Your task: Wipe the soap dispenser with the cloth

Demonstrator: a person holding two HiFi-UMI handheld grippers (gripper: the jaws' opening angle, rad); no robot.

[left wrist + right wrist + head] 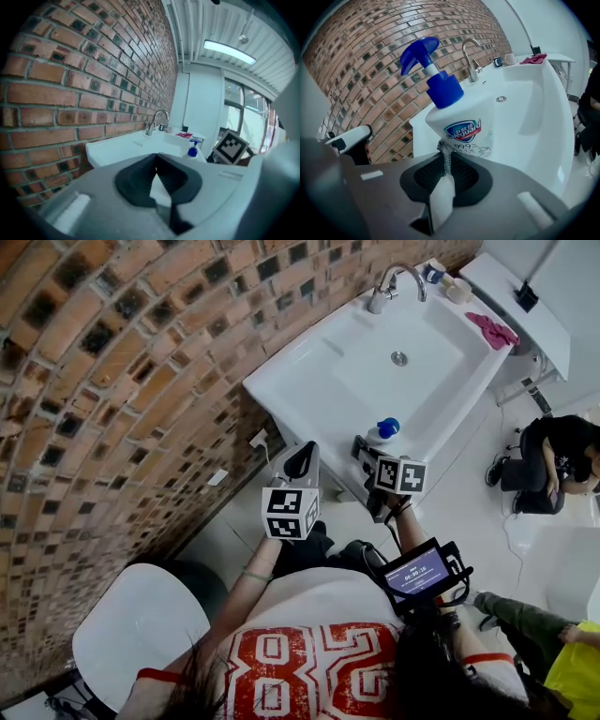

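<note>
Your right gripper (445, 154) pinches a grey cloth (446, 165) against the soap dispenser (459, 126) on the sink's (534, 112) front rim. Your left gripper (156, 156) hovers before the sink, its jaws pressed together on nothing.

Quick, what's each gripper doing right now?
Left gripper: shut, holding nothing.
Right gripper: shut on the cloth, right at the soap dispenser.
</note>
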